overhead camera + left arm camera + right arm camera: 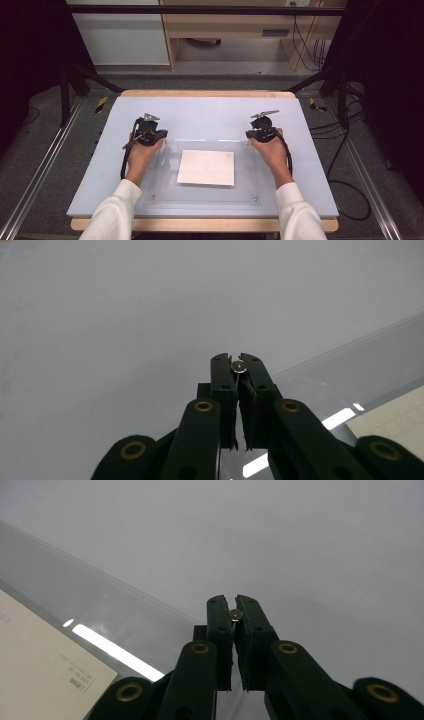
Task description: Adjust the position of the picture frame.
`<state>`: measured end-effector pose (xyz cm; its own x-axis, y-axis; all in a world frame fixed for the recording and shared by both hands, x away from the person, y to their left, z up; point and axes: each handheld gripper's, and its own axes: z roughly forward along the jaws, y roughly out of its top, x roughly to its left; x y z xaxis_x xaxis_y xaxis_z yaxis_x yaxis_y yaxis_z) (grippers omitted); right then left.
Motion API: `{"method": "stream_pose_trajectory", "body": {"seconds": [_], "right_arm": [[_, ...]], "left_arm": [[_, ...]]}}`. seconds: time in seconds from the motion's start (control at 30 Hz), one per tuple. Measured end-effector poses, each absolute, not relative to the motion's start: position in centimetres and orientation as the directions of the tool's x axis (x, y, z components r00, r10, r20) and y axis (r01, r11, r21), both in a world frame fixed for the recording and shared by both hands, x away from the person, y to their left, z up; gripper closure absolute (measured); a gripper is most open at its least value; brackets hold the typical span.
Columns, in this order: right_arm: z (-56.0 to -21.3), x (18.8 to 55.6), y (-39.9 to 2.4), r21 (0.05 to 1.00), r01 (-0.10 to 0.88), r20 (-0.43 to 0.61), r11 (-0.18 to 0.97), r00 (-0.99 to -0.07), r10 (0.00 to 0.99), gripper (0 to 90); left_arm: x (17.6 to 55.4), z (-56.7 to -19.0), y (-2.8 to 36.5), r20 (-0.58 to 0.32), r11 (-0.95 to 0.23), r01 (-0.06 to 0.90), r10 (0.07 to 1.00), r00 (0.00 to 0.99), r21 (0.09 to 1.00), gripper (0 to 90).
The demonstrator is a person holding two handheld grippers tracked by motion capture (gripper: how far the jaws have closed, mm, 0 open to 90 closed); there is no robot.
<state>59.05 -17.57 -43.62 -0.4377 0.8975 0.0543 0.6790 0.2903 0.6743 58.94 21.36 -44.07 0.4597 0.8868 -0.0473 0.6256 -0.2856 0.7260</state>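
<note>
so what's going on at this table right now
A person holds a two-jaw gripper in each hand over a pale blue table. The left gripper and right gripper sit at the far corners of a clear plastic sheet, both with jaws shut. A white paper lies under or on that sheet, untouched in the middle.

Small print on the white sheet [40, 660] is unreadable.

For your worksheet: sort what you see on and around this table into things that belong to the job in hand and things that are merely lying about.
Belonging to the job:
- left gripper, shut
- right gripper, shut
- clear plastic sheet
- white paper square under it

Just lying about:
- black cables on the floor
- wooden furniture behind the table
</note>
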Motion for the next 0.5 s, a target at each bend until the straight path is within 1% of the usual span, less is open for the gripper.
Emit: {"method": "stream_pose_trajectory", "body": {"seconds": [0.03,0.1,0.27,0.43,0.5], "right_arm": [[-43.4,59.6,-17.7,0.652,0.704,0.083,0.281,-0.435,0.897,85.8],[-43.3,60.1,-17.8,0.639,0.719,0.103,0.273,-0.432,0.896,85.7],[-43.3,60.5,-18.1,0.632,0.733,0.139,0.25,-0.426,0.894,85.3],[-43.4,60.4,-18.1,0.637,0.727,0.136,0.257,-0.433,0.891,84.9],[-43.5,60.2,-18.1,0.651,0.718,0.139,0.246,-0.431,0.892,82.8]], "left_arm": [[59.3,-43.9,21.4,-0.053,-0.29,0.636,0.885,0.463,0.715,84.9],[59.9,-43.8,21.5,-0.073,-0.287,0.654,0.882,0.465,0.7,84.9],[60.4,-43.5,21.5,-0.093,-0.283,0.679,0.883,0.461,0.678,85.0],[60.6,-43.3,21.3,-0.093,-0.293,0.693,0.882,0.461,0.658,85.0],[60.6,-43.3,21.4,-0.097,-0.291,0.696,0.882,0.46,0.657,85.1]]}}
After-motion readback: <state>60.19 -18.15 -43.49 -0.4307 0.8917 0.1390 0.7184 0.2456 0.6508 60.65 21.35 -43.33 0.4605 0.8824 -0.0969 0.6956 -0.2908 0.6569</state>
